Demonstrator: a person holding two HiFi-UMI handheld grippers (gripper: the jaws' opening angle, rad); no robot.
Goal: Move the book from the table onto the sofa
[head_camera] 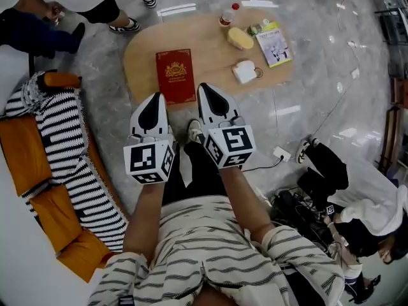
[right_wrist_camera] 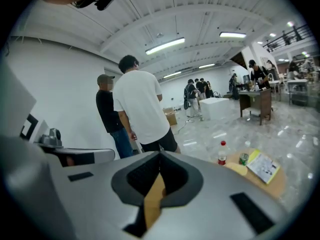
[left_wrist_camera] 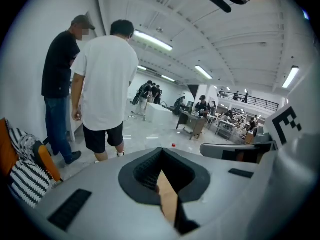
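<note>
Book (head_camera: 176, 75) flat on table (head_camera: 210, 43) | bottle (head_camera: 227, 16) upright, red-capped

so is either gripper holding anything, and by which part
Nothing is held: the left gripper and right gripper are shut and empty; the red book lies on the table.

No lettering could be read anywhere. The red book (head_camera: 175, 75) on the wooden table (head_camera: 210, 50) bore a gold crest and gold print too small to make out. The yellow-edged booklet (head_camera: 274, 44) was likewise illegible. The cube (head_camera: 150, 160) on the left gripper (head_camera: 155, 101) and the cube (head_camera: 231, 145) on the right gripper (head_camera: 207, 91) showed only black-and-white square patterns.
</note>
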